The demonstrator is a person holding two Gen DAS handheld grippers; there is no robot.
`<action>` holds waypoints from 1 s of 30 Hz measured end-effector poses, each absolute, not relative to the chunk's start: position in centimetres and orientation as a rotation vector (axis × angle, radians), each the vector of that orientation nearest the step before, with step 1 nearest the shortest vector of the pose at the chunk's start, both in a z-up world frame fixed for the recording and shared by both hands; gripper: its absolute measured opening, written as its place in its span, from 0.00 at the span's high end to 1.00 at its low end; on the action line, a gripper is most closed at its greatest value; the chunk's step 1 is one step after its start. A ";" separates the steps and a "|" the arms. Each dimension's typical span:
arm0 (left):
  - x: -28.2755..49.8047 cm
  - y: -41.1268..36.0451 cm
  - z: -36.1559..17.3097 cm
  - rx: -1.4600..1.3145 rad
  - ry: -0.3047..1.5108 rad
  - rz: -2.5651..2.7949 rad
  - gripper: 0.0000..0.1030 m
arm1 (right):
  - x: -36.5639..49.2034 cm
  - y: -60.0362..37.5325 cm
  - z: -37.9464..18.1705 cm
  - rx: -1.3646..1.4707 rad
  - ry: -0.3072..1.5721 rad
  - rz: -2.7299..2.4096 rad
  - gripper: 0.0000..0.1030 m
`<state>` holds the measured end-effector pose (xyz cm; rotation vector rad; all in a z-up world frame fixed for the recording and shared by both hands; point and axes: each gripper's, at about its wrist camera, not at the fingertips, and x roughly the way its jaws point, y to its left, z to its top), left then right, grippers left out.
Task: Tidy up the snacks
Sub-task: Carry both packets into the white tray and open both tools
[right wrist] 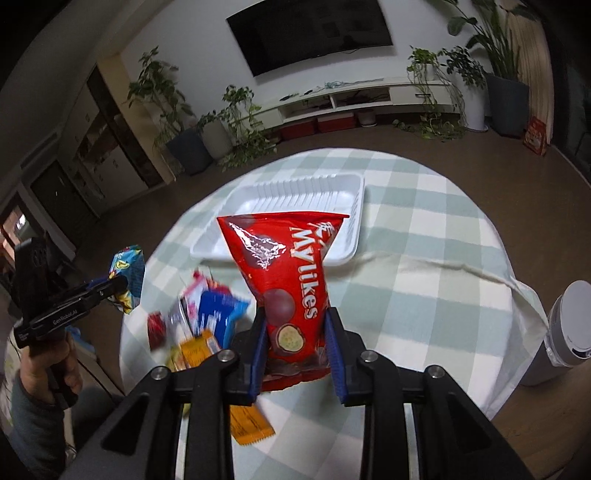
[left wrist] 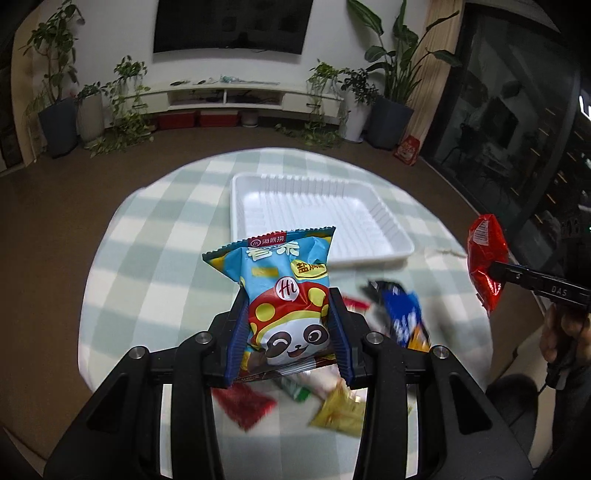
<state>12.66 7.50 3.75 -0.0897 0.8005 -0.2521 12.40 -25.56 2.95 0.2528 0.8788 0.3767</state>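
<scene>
Across the round table's green-and-white checked cloth (left wrist: 155, 236), with a wall television (left wrist: 231, 24) and potted plants (left wrist: 59, 88) at the far side of the room, sits a white tray (left wrist: 369, 243) holding nothing visible. Near it lies a blurred heap of loose snack packets (right wrist: 199, 325). Left gripper (left wrist: 286, 328) is clamped on a blue panda packet (left wrist: 284, 295), long axis upright, top edge far. Right gripper (right wrist: 295, 350) is clamped on a red Mylikes bag (right wrist: 284, 280), also upright, above the cloth.

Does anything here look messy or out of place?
Yes: the checked tablecloth is rucked into a ridge right of the white plastic tray, and the loose snack packets lie in a jumbled heap rather than in the tray, which looks empty.
</scene>
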 end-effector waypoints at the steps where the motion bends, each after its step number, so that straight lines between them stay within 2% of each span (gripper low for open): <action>1: 13.6 7.5 4.3 -0.086 0.799 -0.256 0.64 | 13.1 -26.1 3.4 0.271 0.873 0.373 0.69; 7: 19.5 8.7 6.7 -0.096 0.819 -0.269 0.64 | 17.1 -27.8 5.9 0.294 0.844 0.329 0.69; 14: 26.7 7.5 5.6 -0.103 0.868 -0.302 0.64 | 23.8 -25.3 6.2 0.315 0.879 0.355 0.69; 20: 31.6 4.8 1.2 -0.106 0.959 -0.326 0.64 | 29.0 -20.2 1.4 0.268 1.013 0.362 0.70; 30: 35.8 2.3 -4.7 -0.088 1.024 -0.317 0.64 | 32.5 -17.3 -4.9 0.233 1.123 0.311 0.70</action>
